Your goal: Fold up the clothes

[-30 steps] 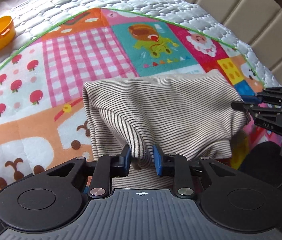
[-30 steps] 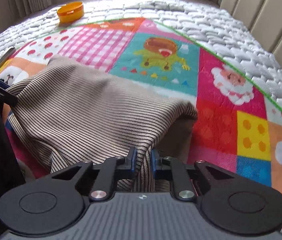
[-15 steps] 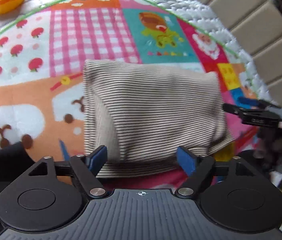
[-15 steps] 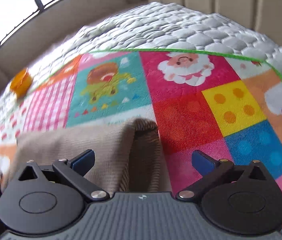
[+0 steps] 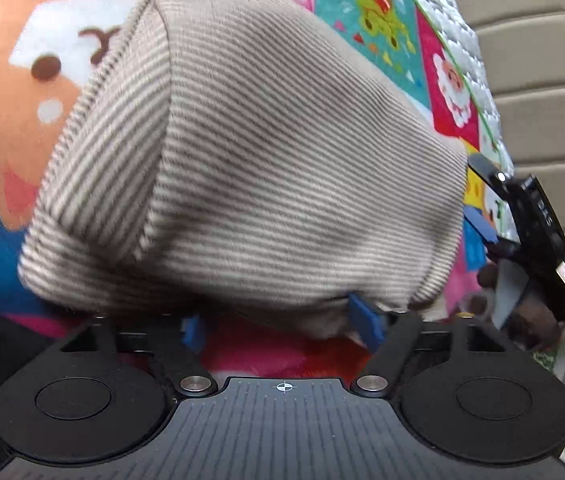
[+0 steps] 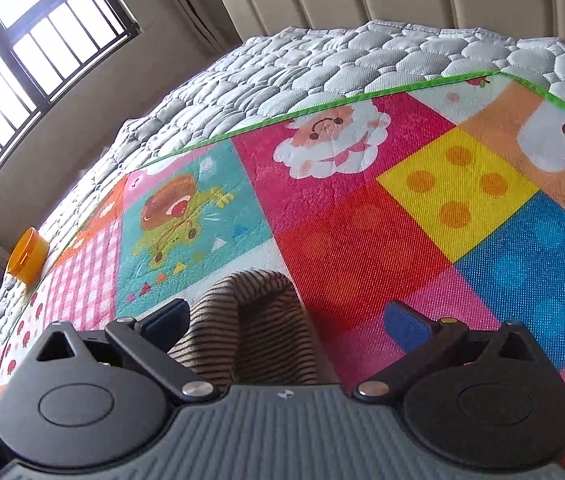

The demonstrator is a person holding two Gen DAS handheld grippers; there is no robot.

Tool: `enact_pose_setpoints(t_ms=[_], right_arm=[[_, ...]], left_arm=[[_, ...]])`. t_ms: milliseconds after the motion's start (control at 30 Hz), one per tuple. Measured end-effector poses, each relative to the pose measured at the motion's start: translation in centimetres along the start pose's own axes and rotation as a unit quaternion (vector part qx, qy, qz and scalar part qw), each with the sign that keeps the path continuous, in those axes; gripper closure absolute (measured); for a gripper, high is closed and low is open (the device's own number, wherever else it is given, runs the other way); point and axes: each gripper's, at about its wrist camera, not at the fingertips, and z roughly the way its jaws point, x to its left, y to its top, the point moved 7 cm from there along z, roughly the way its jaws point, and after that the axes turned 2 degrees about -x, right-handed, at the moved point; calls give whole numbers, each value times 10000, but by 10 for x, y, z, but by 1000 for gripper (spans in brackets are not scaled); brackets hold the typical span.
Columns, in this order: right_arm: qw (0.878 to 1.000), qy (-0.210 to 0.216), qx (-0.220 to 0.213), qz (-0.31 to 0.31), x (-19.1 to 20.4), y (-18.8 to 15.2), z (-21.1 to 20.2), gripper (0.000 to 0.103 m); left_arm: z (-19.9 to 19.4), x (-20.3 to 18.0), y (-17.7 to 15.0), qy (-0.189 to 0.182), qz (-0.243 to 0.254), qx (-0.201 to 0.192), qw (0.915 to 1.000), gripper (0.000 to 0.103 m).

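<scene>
Soft, light and floppy, the folded striped garment lies released between both parted, empty grippers, best pinched at its near hem.

The striped garment is blurred; its near edge is hidden behind the left tool. Most of it is cut off below the right tool.
</scene>
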Motion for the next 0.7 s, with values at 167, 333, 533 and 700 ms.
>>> enact_pose_setpoints(t_ms=[167, 333, 533, 700], right_arm=[[9997, -120, -63, -187, 3, -1, -1, 0], [9978, -335, -140, -552, 9, -3, 4, 0], [9869, -481, -512, -1451, 35, -6, 6, 0], [9688, -1009, -526, -2202, 49, -6, 23, 0]], left_arm=[[-2, -1, 36, 253, 474, -222, 9983, 58], [-9, -13, 93, 751, 1349, -815, 9846, 56], [-18, -23, 178, 1594, 2083, -2067, 9426, 26], [-36, -13, 187, 1529, 1500, -2423, 9462, 26]])
